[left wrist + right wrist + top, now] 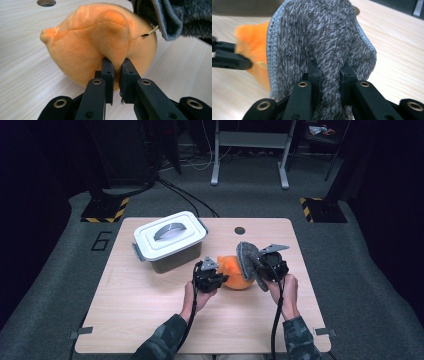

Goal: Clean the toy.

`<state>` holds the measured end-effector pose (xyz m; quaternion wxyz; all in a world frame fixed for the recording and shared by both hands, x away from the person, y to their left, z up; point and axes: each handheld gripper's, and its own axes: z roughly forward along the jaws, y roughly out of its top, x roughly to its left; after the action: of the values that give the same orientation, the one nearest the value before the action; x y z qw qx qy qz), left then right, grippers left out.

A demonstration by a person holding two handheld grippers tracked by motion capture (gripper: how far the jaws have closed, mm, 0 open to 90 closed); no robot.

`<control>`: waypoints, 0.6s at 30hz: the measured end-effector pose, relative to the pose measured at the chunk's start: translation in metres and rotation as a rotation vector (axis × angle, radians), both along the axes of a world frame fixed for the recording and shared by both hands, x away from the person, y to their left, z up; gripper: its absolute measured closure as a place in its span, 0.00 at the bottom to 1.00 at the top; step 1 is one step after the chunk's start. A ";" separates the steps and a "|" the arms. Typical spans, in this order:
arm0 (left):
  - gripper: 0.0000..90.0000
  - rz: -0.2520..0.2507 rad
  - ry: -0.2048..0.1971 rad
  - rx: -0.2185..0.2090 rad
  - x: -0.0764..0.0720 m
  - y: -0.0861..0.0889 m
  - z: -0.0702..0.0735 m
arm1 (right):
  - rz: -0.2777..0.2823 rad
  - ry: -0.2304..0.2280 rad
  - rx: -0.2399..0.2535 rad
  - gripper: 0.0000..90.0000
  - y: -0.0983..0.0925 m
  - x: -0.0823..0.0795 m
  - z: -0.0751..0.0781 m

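High view: orange plush toy point(236, 272) lies on the wooden table point(150, 320), just right of centre, between the two grippers. Left gripper point(214, 279) touches it from 9 o'clock, right gripper point(260, 265) sits at its 3 o'clock, holding a grey fuzzy cloth point(247, 257) that stands up against the toy's right side. Both hands about equally near; left one is on the toy itself. White lidded bin point(169, 240) at 10 o'clock from the toy, apart from it. Dark room, grey carpet, metal stand legs at the far end.

Left gripper view: jaws nearly together, pinching a fold of the orange plush toy point(97, 47) at its near underside. Toy's long axis runs roughly 10 to 4 o'clock, small nub at 10. Grey fuzzy cloth point(175, 17) overhangs at 1 o'clock, touching or nearly so. Table hole point(46, 2) at 11.

Right gripper view: jaws clamped on a bunched ridge of the grey fuzzy cloth point(319, 37), which rises upright to 12 o'clock. Orange plush toy point(253, 45) behind it at 9 o'clock, left gripper's jaws point(229, 60) on it. Likely next: wiping or draping cloth leftward over toy.
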<state>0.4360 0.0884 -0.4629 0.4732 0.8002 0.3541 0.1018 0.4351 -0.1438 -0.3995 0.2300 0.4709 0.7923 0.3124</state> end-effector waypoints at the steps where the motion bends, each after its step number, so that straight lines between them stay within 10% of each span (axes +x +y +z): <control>1: 0.92 0.003 0.015 -0.010 -0.001 0.000 0.002 | 0.007 -0.010 0.001 0.84 0.002 -0.003 0.003; 7: 0.92 0.005 0.047 -0.054 -0.008 0.002 0.007 | 0.087 -0.025 0.010 0.84 0.021 -0.020 0.011; 18: 0.87 0.002 0.003 0.061 -0.007 0.000 -0.003 | 0.119 0.037 -0.035 0.84 0.042 -0.002 -0.015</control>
<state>0.4295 0.0879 -0.4660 0.4481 0.8139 0.3525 0.1117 0.4332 -0.1020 -0.4146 0.2046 0.4244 0.8284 0.3029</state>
